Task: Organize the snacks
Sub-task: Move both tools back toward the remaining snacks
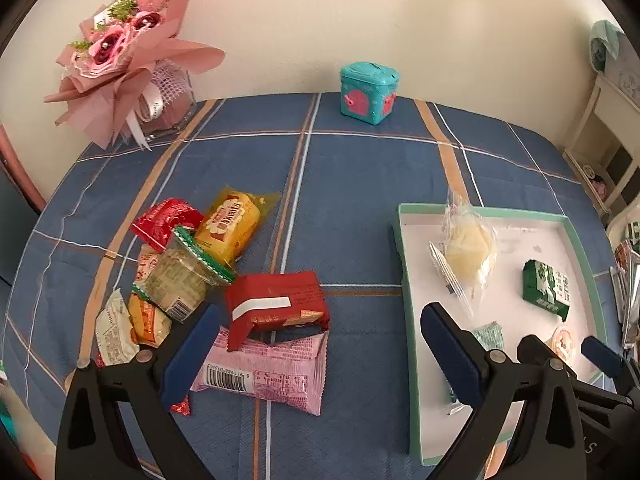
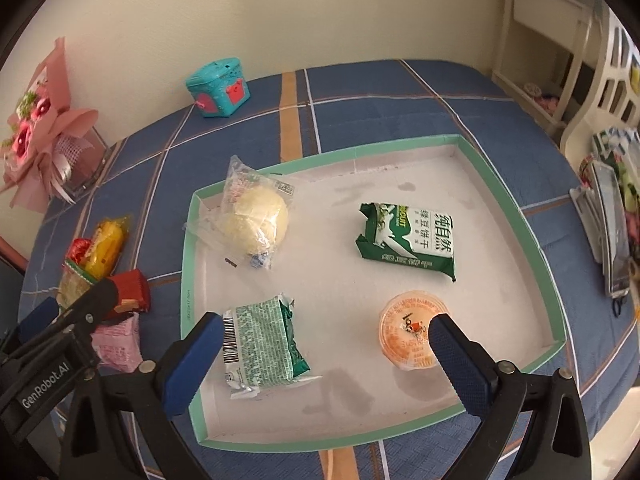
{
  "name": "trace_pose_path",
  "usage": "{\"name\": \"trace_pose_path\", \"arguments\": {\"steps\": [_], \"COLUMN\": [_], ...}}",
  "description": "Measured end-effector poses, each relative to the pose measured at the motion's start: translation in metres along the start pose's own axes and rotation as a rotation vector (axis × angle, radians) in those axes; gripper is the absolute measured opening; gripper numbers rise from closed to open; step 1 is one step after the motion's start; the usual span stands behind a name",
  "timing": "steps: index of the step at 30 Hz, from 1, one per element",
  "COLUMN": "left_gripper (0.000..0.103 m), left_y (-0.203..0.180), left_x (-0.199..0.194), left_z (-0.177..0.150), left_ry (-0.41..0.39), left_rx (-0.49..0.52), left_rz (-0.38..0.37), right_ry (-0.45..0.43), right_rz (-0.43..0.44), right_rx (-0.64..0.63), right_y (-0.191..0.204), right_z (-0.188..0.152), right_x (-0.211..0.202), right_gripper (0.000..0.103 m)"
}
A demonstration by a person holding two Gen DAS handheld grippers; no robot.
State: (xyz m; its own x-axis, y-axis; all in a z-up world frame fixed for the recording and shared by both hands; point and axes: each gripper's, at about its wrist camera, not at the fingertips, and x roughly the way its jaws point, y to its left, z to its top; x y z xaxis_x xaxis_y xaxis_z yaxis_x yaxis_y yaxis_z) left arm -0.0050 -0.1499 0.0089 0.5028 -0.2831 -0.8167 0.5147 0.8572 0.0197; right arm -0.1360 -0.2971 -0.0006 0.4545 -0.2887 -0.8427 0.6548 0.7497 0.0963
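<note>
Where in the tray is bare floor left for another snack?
Bare floor in the tray: the centre between bun, green biscuit pack, jelly cup and green wafer pack; also the far strip. Crowded: the snack pile on the cloth left of it.

- One tray, holding four snacks: two green packets, one bun, one jelly cup.
- Eight snack packs piled on the surface beside the tray.
- One teal box.
- One bouquet.

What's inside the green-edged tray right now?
In the tray: bun, biscuit packet, jelly cup, green-patterned packet. Its underside is hidden.
</note>
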Motion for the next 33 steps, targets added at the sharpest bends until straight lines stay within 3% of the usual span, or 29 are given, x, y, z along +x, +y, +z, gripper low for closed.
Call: {"name": "trace_pose_path", "arguments": {"steps": [9,14,21,26,30,33], "left_gripper": [0.100,0.100,0.100,0.100,0.100,0.100], "left_y": [0.019,0.041,0.069,0.095,0.114,0.136], "left_x": [-0.002,-0.014,-0.019,-0.016,-0.010,0.001], "left_z": [0.005,0.011,0.015,0.014,0.012,0.008], "left_ry": [0.001,-0.048,-0.057,-0.039,-0.006,0.069], "left_rx": [-0.005,-0.037,-0.098,-0.179,-0.215,-0.249], "left_rz": [-0.005,0.025,0.020,0.002,0.025,0.077], "right_ry": [0.011,-0.047,-0.083,-0.070,-0.050,-0.022], "right_rz": [0.020,0.027,0.067,0.064,0.072,0.099], "right_rx": [-0.027,-0.012,0.015,-0.002,0.006,-0.021], "right_y": [0.014,0.022,0.035,0.053,0.064,0.081], "right_z": [-0.002,0.006,0.012,0.011,0.009,0.005], "right_x": [0.003,-0.008,-0.018,-0.016,-0.009,-0.002], "right_gripper": [0.103,0.103,0.103,0.103,0.103,0.102]}}
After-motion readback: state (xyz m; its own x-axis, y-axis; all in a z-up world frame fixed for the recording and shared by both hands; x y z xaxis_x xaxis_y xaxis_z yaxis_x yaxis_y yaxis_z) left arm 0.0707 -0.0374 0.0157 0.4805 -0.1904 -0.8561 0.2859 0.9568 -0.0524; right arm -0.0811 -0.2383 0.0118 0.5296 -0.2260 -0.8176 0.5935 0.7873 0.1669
